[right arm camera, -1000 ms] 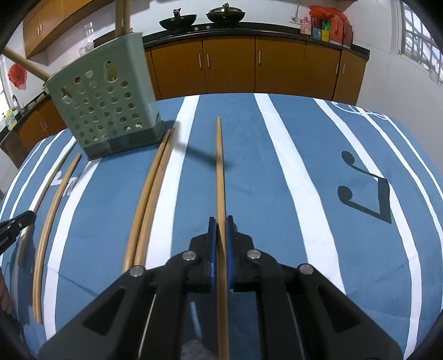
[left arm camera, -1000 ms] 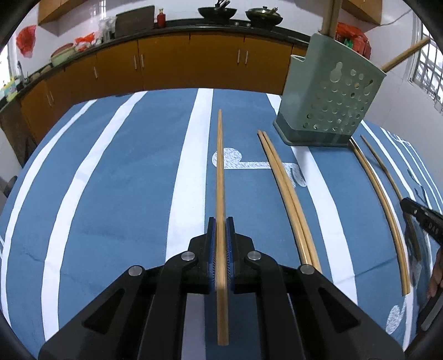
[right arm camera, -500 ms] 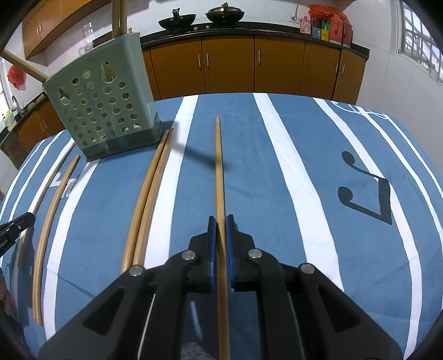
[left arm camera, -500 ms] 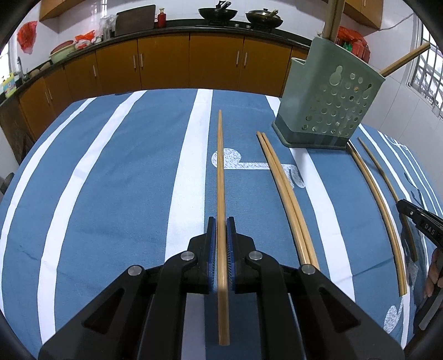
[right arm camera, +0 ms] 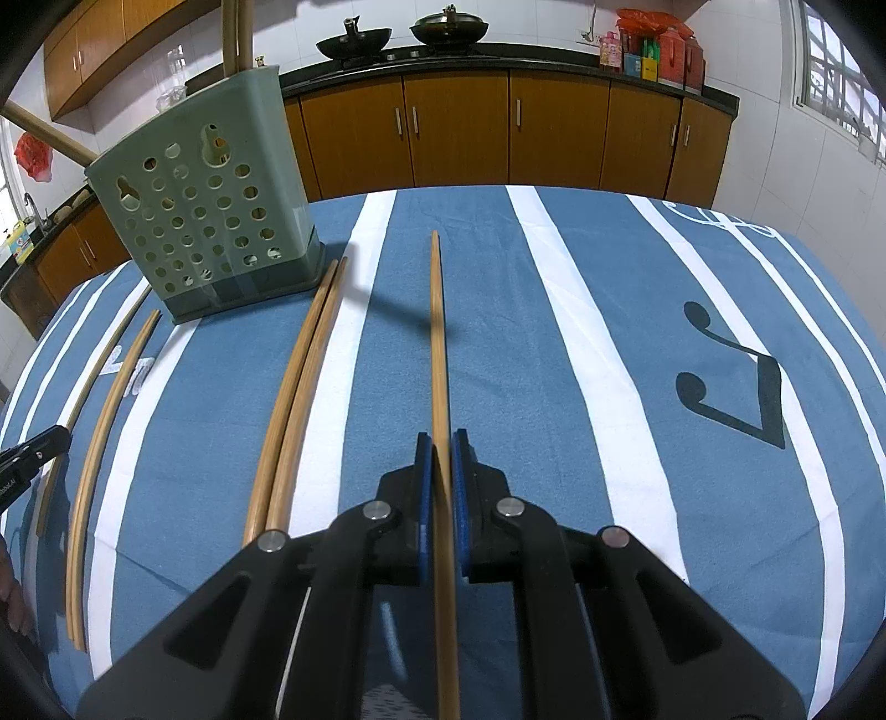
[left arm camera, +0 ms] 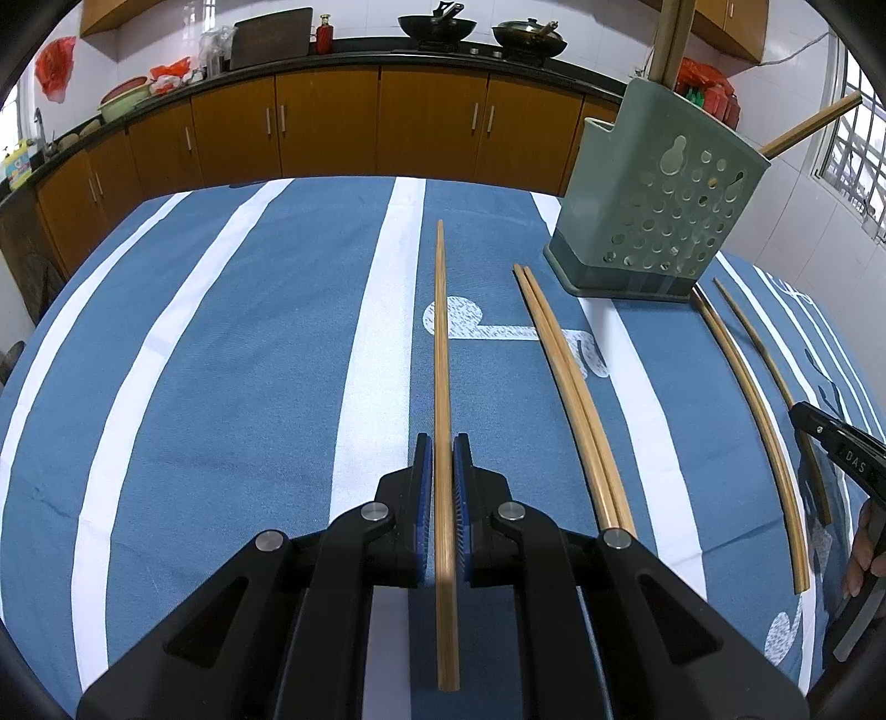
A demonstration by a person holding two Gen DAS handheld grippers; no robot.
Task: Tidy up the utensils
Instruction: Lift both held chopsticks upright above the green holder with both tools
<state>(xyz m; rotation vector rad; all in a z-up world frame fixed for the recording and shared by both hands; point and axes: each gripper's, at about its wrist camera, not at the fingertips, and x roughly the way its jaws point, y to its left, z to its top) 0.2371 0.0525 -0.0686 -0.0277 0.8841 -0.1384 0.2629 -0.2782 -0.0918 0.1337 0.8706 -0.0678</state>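
We had one chopstick (left arm camera: 441, 354) clenched in the left gripper (left arm camera: 442, 448), another chopstick (right arm camera: 437, 343) in the right gripper (right arm camera: 441, 446), a few already in the holder (left arm camera: 653, 221) at upper right, and four loose chopsticks (left arm camera: 570, 376) left.

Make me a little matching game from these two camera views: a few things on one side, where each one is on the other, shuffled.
Things:
1. green perforated utensil holder
2. chopstick in the right gripper
3. touching pair of chopsticks
4. black wok

Places:
A. lying flat on the striped tablecloth, right beside the holder's base
B. on the far kitchen counter
C. clamped between two blue-padded fingers, pointing away
D. standing on the cloth with wooden handles sticking out of its top

Pairs: 1-D, 2-C, 3-A, 4-B
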